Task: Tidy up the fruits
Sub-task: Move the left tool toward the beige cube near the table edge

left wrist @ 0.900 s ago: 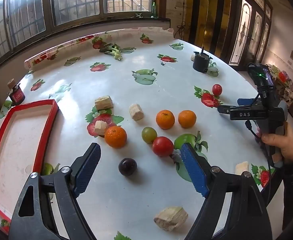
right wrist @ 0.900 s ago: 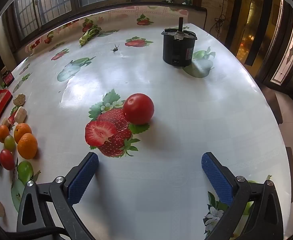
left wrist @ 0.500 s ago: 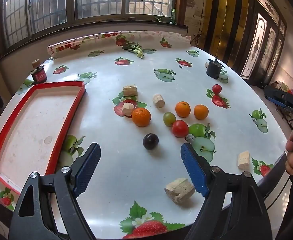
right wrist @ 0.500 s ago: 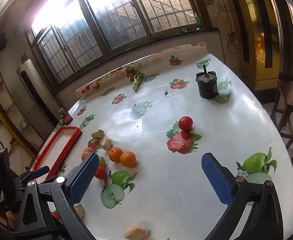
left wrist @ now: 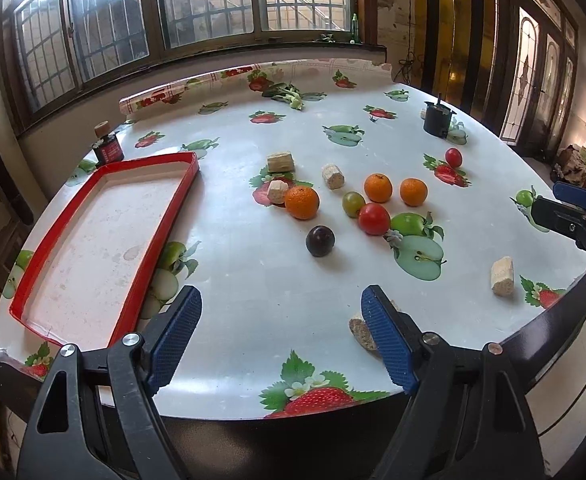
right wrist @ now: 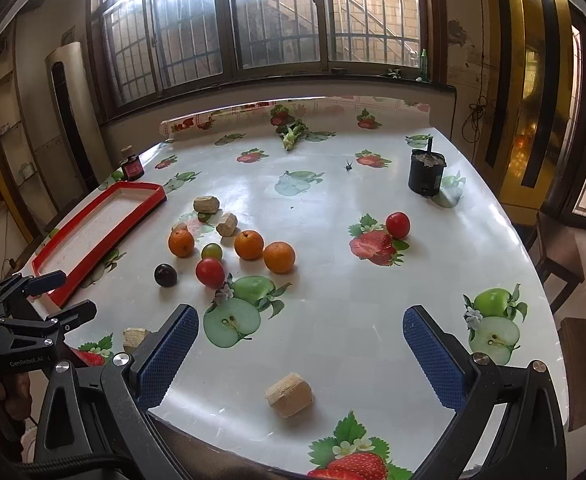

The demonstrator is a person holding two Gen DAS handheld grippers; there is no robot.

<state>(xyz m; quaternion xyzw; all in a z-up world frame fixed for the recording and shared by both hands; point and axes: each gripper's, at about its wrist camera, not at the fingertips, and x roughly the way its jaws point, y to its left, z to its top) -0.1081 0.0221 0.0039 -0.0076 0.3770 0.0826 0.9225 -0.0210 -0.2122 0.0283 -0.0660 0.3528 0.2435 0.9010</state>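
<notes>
Left wrist view shows the left tool gaping wide and empty above the bench edge, so it should reach ahead for the dark round plum nearest its pads, then swing left to the red-rimmed shallow tray.

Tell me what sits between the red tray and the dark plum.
Nothing real. In the left wrist view, only bare tablecloth with printed apples lies between the red tray and the dark plum; the right wrist view agrees.

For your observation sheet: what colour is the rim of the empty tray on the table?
Red; the tray has a pale whitish floor. It shows best in the left wrist view.
</notes>
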